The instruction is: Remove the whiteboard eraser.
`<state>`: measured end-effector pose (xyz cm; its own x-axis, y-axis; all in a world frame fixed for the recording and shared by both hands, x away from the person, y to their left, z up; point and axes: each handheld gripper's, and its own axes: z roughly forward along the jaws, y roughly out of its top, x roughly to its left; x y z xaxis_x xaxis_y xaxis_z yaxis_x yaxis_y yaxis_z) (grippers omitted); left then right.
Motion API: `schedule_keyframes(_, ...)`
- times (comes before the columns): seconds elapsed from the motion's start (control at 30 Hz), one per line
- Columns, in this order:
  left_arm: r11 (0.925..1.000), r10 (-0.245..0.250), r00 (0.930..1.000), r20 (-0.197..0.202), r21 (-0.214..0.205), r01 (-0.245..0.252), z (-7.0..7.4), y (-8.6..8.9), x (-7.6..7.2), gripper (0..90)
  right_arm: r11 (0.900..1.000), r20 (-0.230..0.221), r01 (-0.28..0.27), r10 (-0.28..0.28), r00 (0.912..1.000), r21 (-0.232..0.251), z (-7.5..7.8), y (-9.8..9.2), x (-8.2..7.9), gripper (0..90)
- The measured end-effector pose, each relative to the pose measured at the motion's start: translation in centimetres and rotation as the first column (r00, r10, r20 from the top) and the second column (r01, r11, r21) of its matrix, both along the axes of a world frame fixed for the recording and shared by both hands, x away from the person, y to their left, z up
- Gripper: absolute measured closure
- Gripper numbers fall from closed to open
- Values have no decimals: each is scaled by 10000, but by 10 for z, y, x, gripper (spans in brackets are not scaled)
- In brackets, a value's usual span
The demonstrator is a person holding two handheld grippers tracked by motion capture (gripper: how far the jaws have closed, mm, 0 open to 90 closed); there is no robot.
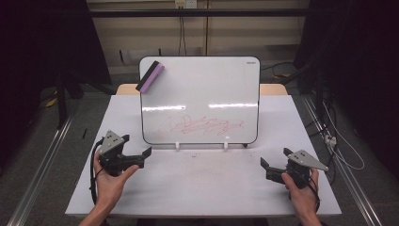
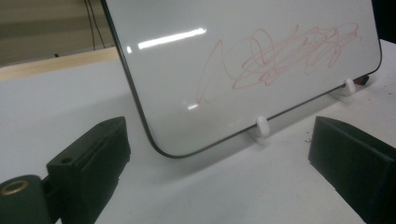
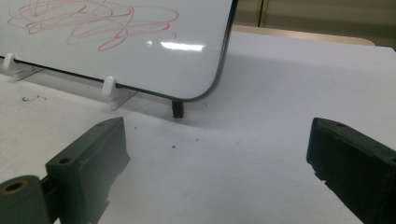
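A whiteboard (image 1: pixel 200 89) stands tilted back on the white table (image 1: pixel 202 188), held by white clips (image 1: pixel 177 145). A red scribble (image 1: pixel 204 125) runs across its lower middle. A purple eraser (image 1: pixel 150 76) with a black felt face sticks to its top left corner. My left gripper (image 1: pixel 136 147) is open and holds nothing, in front of the board's lower left corner. My right gripper (image 1: pixel 275 158) is open and holds nothing, in front of the lower right corner. The left gripper view shows the scribble (image 2: pixel 289 56) and a clip (image 2: pixel 263 126) beyond the open jaws. The right gripper view shows the board's corner (image 3: pixel 205 70) and scribble (image 3: pixel 93 23).
A black stand leg (image 3: pixel 177 108) props the board from behind. Fine red and dark specks (image 1: pixel 207 155) lie on the table before the board. Metal rails (image 1: pixel 42 165) run along the floor on both sides, and cables (image 1: pixel 343 150) trail at the right.
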<state>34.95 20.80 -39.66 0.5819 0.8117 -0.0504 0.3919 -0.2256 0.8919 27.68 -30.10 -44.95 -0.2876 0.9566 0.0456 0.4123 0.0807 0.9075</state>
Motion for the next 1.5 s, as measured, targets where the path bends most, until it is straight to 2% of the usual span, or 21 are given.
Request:
schedule_keyframes(0.03, 9996, -85, 9998, 177, 261, 80, 6, 0, 3, 49, 10000, -34, -22, 22, 10000, -6, 0, 1, 0, 52)
schedule_keyframes(0.2, 9993, -109, 9990, 433, 352, 94, 16, -4, 11, 52, 9999, -57, -126, 126, 9999, -82, 0, 2, 1, 52)
schedule_keyframes(0.27, 9982, -156, 9981, 595, 591, 121, 20, -6, 15, 59, 9999, -67, -145, 145, 9999, -65, 0, 2, 2, 52)
schedule_keyframes(0.3, 9948, -457, 9966, 685, 941, 391, 22, -11, 19, 70, 9999, -75, -137, 137, 9999, -66, -1, 3, 2, 52)
schedule_keyframes(0.33, 9921, -508, 9962, 710, 1184, 422, 22, -13, 21, 84, 9999, -101, -126, 125, 9999, -74, -1, 3, 2, 52)
schedule_keyframes(0.57, 9895, -647, 9952, 732, 1342, 545, 32, -17, 33, 89, 9998, -122, -164, 162, 9998, -142, -1, 5, 3, 52)
schedule_keyframes(0.63, 9921, -484, 9958, 775, 1192, 390, 42, -13, 40, 106, 9997, -148, -211, 209, 9997, -159, -1, 6, 3, 52)
schedule_keyframes(0.73, 9916, -249, 9948, 992, 1289, 120, 49, -11, 44, 125, 9995, -167, -260, 257, 9995, -177, -1, 6, 3, 52)
schedule_keyframes(0.87, 9855, 202, 9862, 1641, 1629, -473, 65, -7, 55, 156, 9995, -181, -290, 287, 9994, -159, -2, 6, 3, 52)
schedule_keyframes(0.97, 9835, 291, 9834, 1792, 1705, -601, 70, -7, 60, 170, 9994, -195, -292, 289, 9994, -166, -2, 6, 4, 52)
schedule_keyframes(1.0, 9823, 256, 9821, 1865, 1777, -594, 73, -8, 62, 181, 9994, -190, -318, 315, 9993, -166, -2, 6, 4, 52)
schedule_keyframes(1.03, 9769, 284, 9796, 1991, 2021, -694, 76, -10, 67, 195, 9994, -193, -318, 314, 9993, -166, -2, 6, 4, 52)
schedule_keyframes(1.13, 9734, 211, 9768, 2131, 2185, -687, 77, -11, 72, 191, 9993, -180, -329, 326, 9993, -181, -2, 6, 5, 52)
schedule_keyframes(1.17, 9729, 137, 9781, 2079, 2231, -611, 77, -13, 75, 198, 9994, -219, -321, 318, 9993, -153, -2, 6, 5, 52)
schedule_keyframes(1.2, 9671, 124, 9789, 2041, 2464, -636, 77, -15, 79, 216, 9993, -234, -330, 327, 9992, -151, -3, 6, 5, 52)
schedule_keyframes(1.23, 9671, 124, 9789, 2041, 2464, -636, 77, -15, 79, 225, 9993, -255, -350, 346, 9991, -160, -3, 6, 5, 52)
schedule_keyframes(1.27, 9599, 163, 9781, 2076, 2707, -735, 77, -18, 83, 225, 9992, -293, -362, 358, 9989, -151, -3, 6, 5, 51)
schedule_keyframes(1.3, 9566, 197, 9772, 2115, 2802, -799, 76, -19, 85, 226, 9991, -307, -386, 381, 9988, -157, -3, 6, 5, 51)
schedule_keyframes(1.33, 9566, 197, 9772, 2115, 2802, -799, 76, -19, 85, 235, 9991, -324, -401, 396, 9987, -159, -3, 6, 5, 51)
schedule_keyframes(1.37, 9536, 164, 9781, 2074, 2909, -777, 76, -20, 87, 254, 9990, -320, -419, 414, 9986, -176, -3, 6, 5, 51)
schedule_keyframes(1.5, 9480, 214, 9729, 2302, 3043, -929, 80, -26, 96, 294, 9987, -322, -467, 460, 9984, -216, -3, 6, 5, 51)
